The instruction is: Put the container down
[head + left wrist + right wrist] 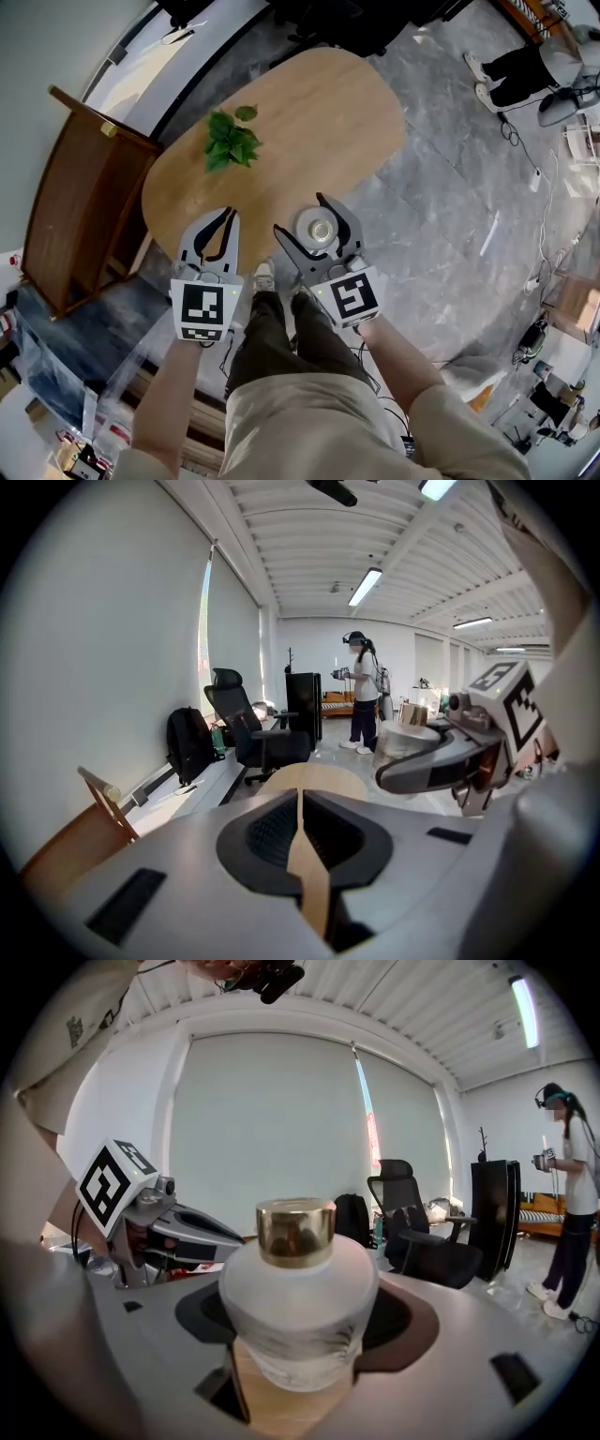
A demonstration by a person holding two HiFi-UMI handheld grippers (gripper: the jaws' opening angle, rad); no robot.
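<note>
Got the right claw [305,220] clamped round the belly of a frosted glass bottle [298,1307], squat and round-shouldered, with a shiny gold cap [295,1232] on top. Held over the near edge of the smooth oval wooden tabletop [309,112], maybe already touching, hard to say from above. Best to lower straight, keep it upright, feel the base settle flat, then ease the jaws apart slowly to avoid nudging slick glass. Got the left claw [300,799] pinched shut on nothing, parked just beside.
</note>
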